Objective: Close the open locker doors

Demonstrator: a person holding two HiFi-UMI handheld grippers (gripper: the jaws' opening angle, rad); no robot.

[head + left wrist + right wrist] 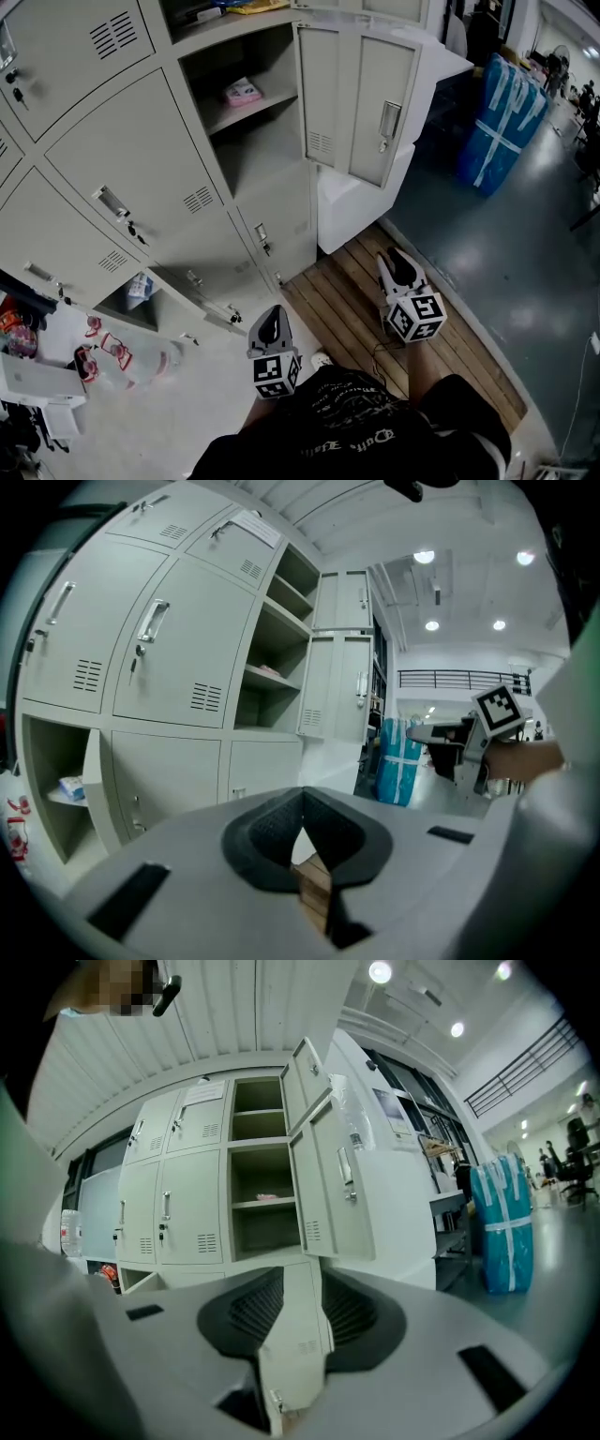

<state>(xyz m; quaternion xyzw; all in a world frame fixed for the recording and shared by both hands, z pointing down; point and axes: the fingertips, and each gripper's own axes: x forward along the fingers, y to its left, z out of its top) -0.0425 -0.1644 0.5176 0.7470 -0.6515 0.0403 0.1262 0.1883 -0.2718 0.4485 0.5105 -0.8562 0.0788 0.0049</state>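
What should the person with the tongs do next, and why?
Likely raise the right tongs to the open door and push it shut. The door hangs swung wide beside the bare compartment. The tongs, open and empty, sit below the door and are not touching it.

Your head camera looks steeply down on the lockers from close by, while both gripper views face them level from lower, all three sharing the open locker doors.
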